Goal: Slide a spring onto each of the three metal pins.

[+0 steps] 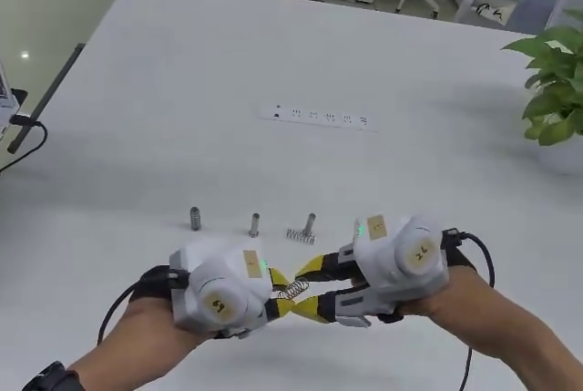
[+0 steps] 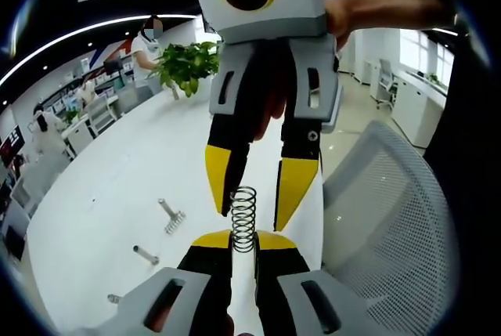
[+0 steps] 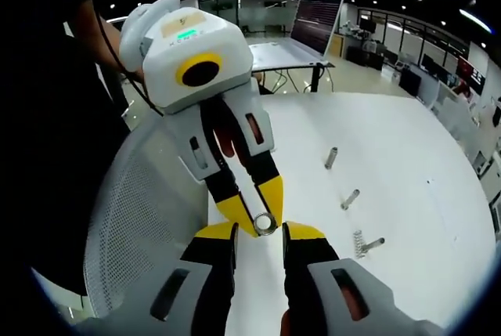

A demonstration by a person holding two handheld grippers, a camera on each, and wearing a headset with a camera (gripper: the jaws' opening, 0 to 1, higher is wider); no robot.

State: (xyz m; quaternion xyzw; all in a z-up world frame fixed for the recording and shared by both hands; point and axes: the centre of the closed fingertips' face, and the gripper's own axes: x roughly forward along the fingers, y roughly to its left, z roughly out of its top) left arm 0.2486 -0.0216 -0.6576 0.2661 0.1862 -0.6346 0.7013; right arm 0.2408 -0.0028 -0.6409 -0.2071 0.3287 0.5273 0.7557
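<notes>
Head view: three metal pins [image 1: 254,224] are standing in a row on the white tabletop [image 1: 137,118]. A loose spring [image 1: 299,235] is lying flat at the foot of the right-end pin of the pin row. A power strip [image 1: 319,118] is lying beyond the pin row, and a plant [image 1: 554,81] is sitting well off to its right. Both grippers are hanging on the near side of the pin row, tips facing each other. The left hand-held gripper [image 1: 279,293] is pinching a held spring [image 1: 293,289]. The right hand-held gripper [image 1: 308,289] is pointing at it with jaws spread

Left gripper view: own jaws are pressing together on the lower end of the held spring, which is sticking straight out past the tips. The right hand-held gripper's yellow tips are flanking the spring's far end, and contact is unclear. The pin row is showing left of the held spring, well apart from it. A grey mesh chair back [image 2: 391,211] is showing on the side away from the pin row

Right gripper view: own jaws are standing apart with an open gap. The held spring is showing end-on as a ring just past that gap, clamped in the left hand-held gripper's tips. The pin row is sitting off to the right, with the loose spring by the nearest pin
</notes>
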